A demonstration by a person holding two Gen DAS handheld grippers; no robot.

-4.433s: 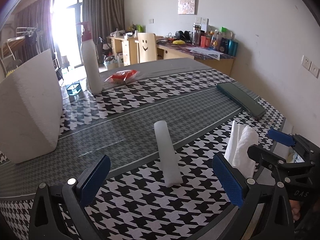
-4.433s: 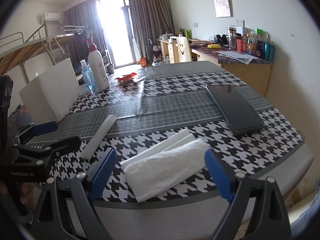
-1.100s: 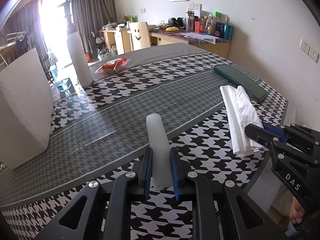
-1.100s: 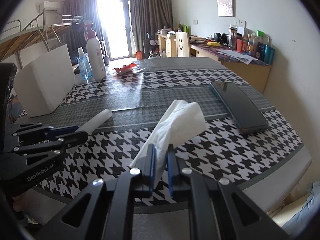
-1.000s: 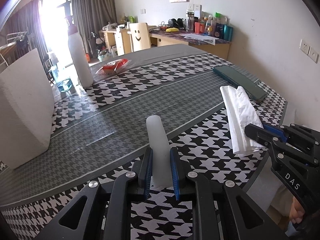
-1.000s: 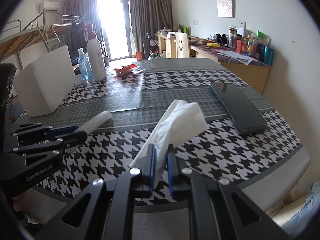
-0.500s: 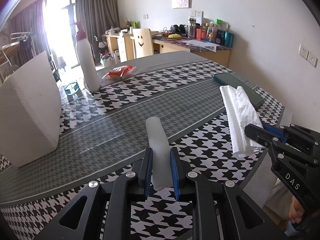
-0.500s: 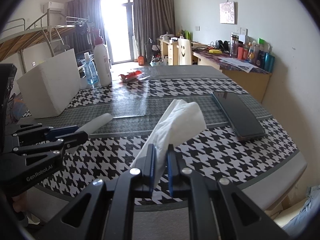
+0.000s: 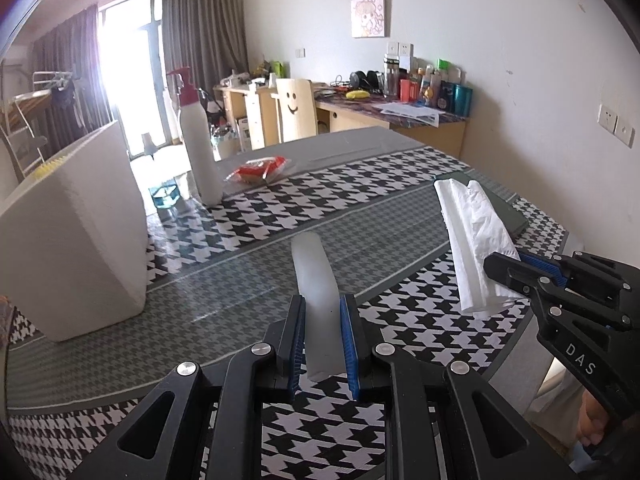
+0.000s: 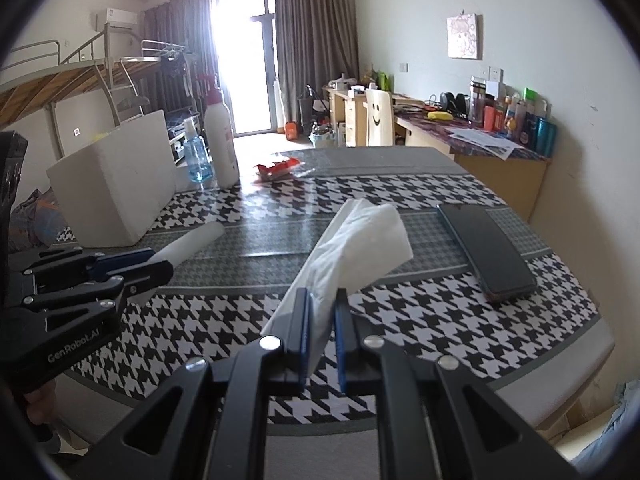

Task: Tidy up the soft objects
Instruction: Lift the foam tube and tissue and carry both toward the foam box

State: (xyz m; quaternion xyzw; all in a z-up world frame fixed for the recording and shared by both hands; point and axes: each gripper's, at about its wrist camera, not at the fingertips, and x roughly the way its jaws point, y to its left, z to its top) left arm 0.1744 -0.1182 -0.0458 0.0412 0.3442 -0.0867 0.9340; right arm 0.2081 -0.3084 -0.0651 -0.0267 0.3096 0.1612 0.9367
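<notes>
Left wrist: left tool point(image 9: 323, 344) tilted down, clamping foam roll point(image 9: 316, 292).

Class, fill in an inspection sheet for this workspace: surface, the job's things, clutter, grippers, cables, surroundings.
Surface: table with a houndstooth cover.
Job's things: white foam roll and folded white tissue, both held; white foam box on the table's left side.
Clutter: dark phone, white pump bottle, blue spray bottle, red packet.
Grippers: left gripper shut on the roll; right gripper shut on the tissue.
Cables: nothing seen.
Surroundings: cluttered desk, smiley-face chair, curtains, bunk bed.
</notes>
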